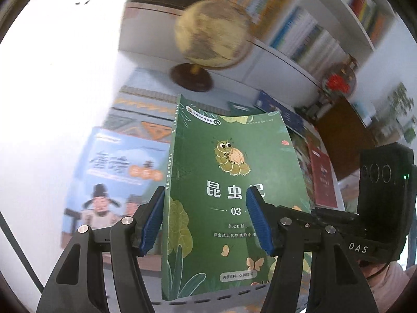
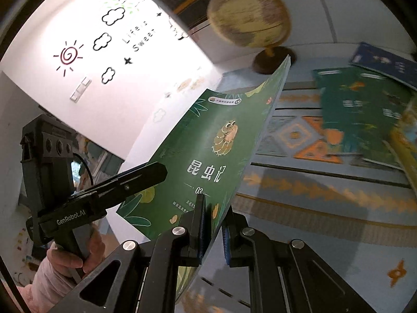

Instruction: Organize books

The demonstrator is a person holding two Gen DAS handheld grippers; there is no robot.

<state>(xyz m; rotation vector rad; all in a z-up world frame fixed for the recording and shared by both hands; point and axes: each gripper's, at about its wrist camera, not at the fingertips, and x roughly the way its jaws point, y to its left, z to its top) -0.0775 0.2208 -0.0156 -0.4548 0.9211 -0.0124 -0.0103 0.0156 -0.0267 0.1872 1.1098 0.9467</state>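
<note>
We carried the green paperback insect book (image 2: 224,140), clamped in our right gripper (image 2: 212,227) while our left gripper (image 1: 203,221) straddled it unclenched, near the tan globe (image 2: 247,13); shelving likely came next.

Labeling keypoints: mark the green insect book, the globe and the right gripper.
green insect book (image 1: 234,182): left wrist view, middle of front cover.
globe (image 1: 211,34): left wrist view, middle of the sphere.
right gripper (image 2: 212,224): right wrist view, between its fingertips, on the clamped cover.

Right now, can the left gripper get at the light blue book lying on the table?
Probably yes. The left gripper is open and empty, and the light blue book lies uncovered to its left; the green book in the right gripper stands close ahead.
</note>
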